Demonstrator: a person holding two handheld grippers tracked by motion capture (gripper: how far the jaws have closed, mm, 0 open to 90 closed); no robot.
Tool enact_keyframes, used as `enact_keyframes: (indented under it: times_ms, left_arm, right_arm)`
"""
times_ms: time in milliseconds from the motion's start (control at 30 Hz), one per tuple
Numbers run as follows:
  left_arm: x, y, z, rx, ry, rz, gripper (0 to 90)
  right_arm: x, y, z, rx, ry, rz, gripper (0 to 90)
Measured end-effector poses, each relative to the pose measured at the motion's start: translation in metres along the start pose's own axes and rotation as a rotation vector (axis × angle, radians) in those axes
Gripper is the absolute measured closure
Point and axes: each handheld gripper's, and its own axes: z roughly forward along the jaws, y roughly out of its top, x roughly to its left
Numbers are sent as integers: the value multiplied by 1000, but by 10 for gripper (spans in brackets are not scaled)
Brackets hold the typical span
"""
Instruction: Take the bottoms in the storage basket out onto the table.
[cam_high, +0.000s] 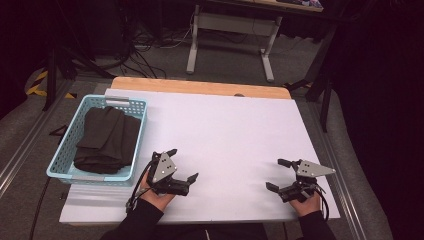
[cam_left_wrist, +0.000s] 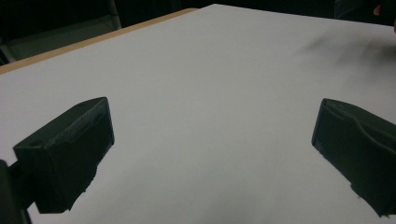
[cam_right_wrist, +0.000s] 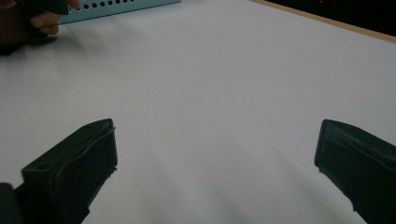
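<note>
My left gripper (cam_high: 182, 164) rests low over the white table sheet (cam_high: 225, 135) near the front left, just right of the basket, jaws wide apart and nothing between them. Its own view shows the same open gripper (cam_left_wrist: 212, 140) over bare white surface. My right gripper (cam_high: 278, 175) sits near the front right edge, also open and holding nothing; in its own view the right gripper (cam_right_wrist: 215, 158) faces across the sheet. A light blue plastic basket (cam_high: 62, 154) at the left holds folded dark cloth (cam_high: 106, 140).
The wooden table edge (cam_high: 200, 87) shows beyond the white sheet. A desk frame and tangled cables (cam_high: 150, 40) stand on the floor behind. The basket's perforated wall (cam_right_wrist: 116, 7) and the person's other hand (cam_right_wrist: 44, 21) appear far off in the right gripper view.
</note>
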Motion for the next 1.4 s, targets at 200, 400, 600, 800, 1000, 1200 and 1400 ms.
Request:
enact_keyframes:
  times_ms: [200,400,600,800,1000,1200,1400]
  left_arm:
    - [-1,0,1,8,4,4,3]
    - [0,1,1,21,1,-2,3]
    - [1,4,0,36,-11,-17,3]
    - [1,13,-6,32,-11,-13,3]
    - [1,21,-11,35,-19,-6,3]
    - [3,28,-15,39,-17,-5,4]
    - [7,34,-18,48,-11,-5,4]
  right_arm:
    - [0,-1,-1,-2,1,0,0]
    - [0,-1,0,2,0,2,0]
    - [0,-1,0,0,0,-1,0]
    - [0,-1,0,5,1,2,0]
    - [0,-1,0,8,0,3,0]
    - [0,-1,1,11,-3,1,0]
    - [0,-1,1,12,-3,0,0]
